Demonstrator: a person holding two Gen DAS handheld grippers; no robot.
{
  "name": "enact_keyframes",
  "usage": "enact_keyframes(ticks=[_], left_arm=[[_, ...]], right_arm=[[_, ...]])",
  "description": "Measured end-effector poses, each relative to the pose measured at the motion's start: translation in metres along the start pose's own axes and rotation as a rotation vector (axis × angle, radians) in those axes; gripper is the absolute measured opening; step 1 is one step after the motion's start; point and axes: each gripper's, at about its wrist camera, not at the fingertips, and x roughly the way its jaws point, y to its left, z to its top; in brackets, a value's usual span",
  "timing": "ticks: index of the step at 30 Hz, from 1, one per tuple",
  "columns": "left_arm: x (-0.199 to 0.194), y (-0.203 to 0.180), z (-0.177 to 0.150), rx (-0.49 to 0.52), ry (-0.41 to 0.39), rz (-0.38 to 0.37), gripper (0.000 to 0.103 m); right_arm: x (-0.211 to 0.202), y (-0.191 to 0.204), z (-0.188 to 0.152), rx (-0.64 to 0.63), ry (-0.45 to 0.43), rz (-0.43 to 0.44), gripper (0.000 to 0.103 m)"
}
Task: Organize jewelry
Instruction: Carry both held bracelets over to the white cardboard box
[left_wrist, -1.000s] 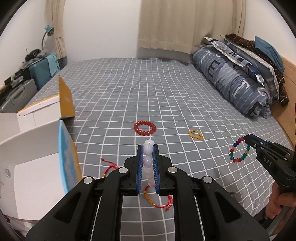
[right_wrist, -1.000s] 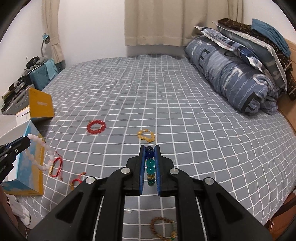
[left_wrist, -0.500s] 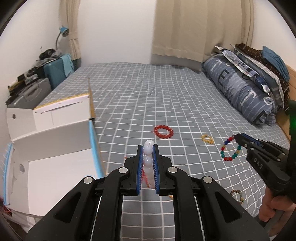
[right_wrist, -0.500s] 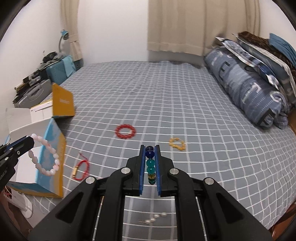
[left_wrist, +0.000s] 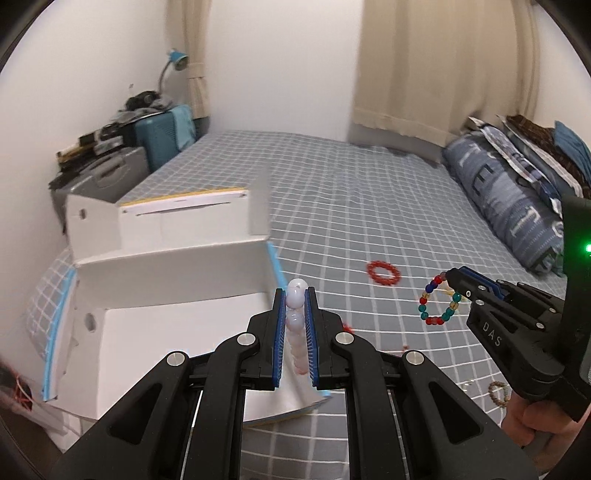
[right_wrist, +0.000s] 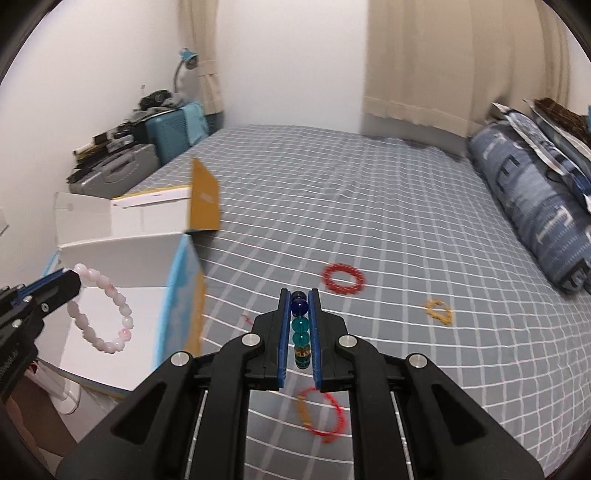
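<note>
Two bracelets in transit: left gripper (left_wrist: 294, 317) clamps pale pink bead bracelet (right_wrist: 101, 308) over open white cardboard box (left_wrist: 177, 332); right gripper (right_wrist: 299, 325) pinches multicoloured glass-bead bracelet (left_wrist: 439, 299). Red bead bracelet (right_wrist: 343, 278), amber one (right_wrist: 438, 312), red cord bracelet (right_wrist: 321, 413) still on grey checked bed (right_wrist: 369, 206).

**Materials and finishes across the bed**

Matt black plastic on the left gripper (left_wrist: 294, 295) and right gripper (right_wrist: 299, 295), with bright metal rivets and blue ribbed pads. Glossy, milky pink-white beads on the pale bracelet (right_wrist: 107, 310); glassy, translucent beads on the multicoloured bracelet (left_wrist: 439, 301). Smooth white cardboard inside the open box (left_wrist: 166, 280), printed blue and yellow paper outside. Soft woven cloth, matt grey with white checks, on the bedsheet (right_wrist: 388, 206). Padded cloth on the blue pillow (left_wrist: 509, 206). Coarse beige fabric for the far curtain (right_wrist: 443, 62).
</note>
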Motion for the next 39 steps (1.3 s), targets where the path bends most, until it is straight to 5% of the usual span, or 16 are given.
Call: enact_keyframes(ticks=[21, 39], left_arm=[[0.008, 0.134, -0.026, -0.111, 0.046, 0.175, 0.01], [0.055, 0.189, -0.058, -0.175, 0.183, 0.224, 0.01]], right_arm=[[0.036, 0.155, 0.005, -0.137, -0.021, 0.218, 0.009], [0.103, 0.2, -0.031, -0.17, 0.177, 0.216, 0.009]])
